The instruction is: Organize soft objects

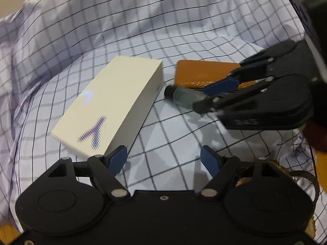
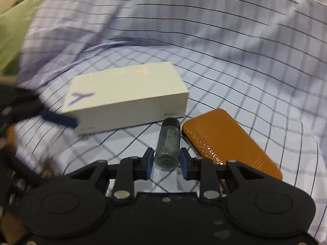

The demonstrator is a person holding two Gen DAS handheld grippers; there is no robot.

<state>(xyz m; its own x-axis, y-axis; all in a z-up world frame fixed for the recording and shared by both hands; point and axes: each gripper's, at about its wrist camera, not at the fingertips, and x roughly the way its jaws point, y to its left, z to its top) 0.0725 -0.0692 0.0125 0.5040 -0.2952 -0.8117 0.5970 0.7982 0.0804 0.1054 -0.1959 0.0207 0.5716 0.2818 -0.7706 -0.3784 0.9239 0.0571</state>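
The right gripper [image 2: 166, 161] has its blue pads closed on the base of a small translucent grey-green bottle with a black cap [image 2: 169, 143], which lies on its side on the pale lilac checked cloth [image 2: 224, 40], cap toward a white rectangular cardboard box with a purple mark [image 2: 126, 94]. Just beside the bottle on the right lies a flat orange textured case with rounded corners [image 2: 229, 140]. The left gripper [image 1: 163, 160] hangs over the cloth with its jaws apart and empty, one blue pad at the box's near corner.

Left gripper [image 2: 59, 119] blurred; orange case [image 2: 231, 143] partly hidden.
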